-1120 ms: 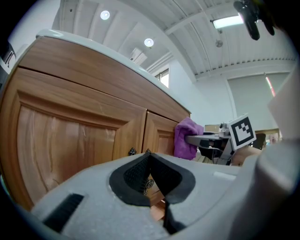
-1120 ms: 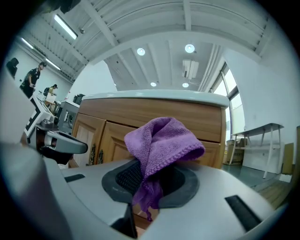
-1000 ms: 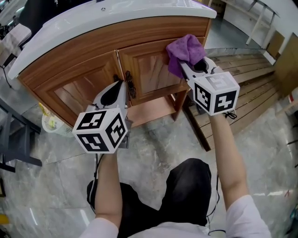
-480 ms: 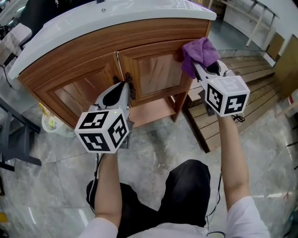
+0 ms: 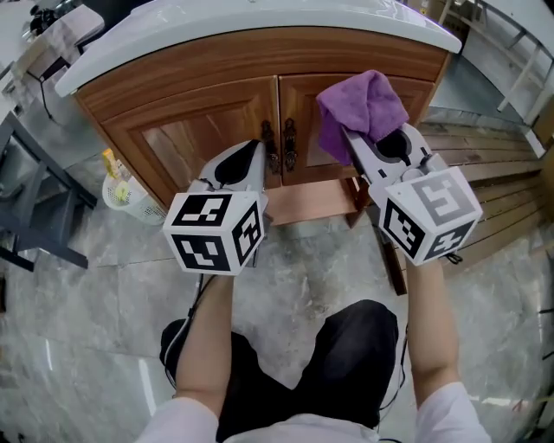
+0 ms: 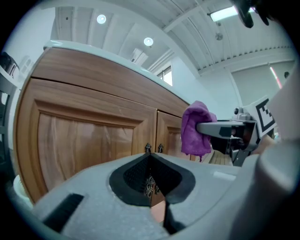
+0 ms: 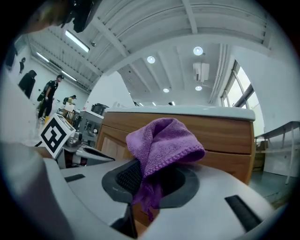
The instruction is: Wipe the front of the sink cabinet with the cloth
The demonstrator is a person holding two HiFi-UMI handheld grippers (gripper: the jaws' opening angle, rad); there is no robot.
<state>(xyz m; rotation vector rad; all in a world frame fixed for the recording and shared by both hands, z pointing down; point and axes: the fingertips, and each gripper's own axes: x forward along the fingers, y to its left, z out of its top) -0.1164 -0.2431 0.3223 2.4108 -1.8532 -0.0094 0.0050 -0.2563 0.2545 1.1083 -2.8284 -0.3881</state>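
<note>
Over on your left, the left gripper point(image 5: 251, 154) hangs low in front of the sink cabinet point(image 5: 216, 65), near the inner edge of the left door point(image 5: 203, 138). Its jaws are together with nothing between them. It looks parked there on purpose, clear of the wiping lane and off the wood.

Just past its nose, the two dark handles point(image 5: 279, 143) sit side by side at the seam where the doors meet. They stick out, so they're the snag to watch if a pass runs that way.

Now the business end: your right gripper point(image 5: 351, 138) is clamped on the purple cloth point(image 5: 363, 108). One fold is pinched between the jaws and the rest bunches up ahead of the tips. That puts soft fabric, not plastic, towards the wood.

The cloth is up at the right door point(image 5: 303, 108), under the white countertop point(image 5: 260, 17) and towards the cabinet's upper right corner. Whether it's pressed on the panel or just shy of it, I can't tell.

I'd judge the wipe is under way, with the left door and the lower edge yet to cover.
</note>
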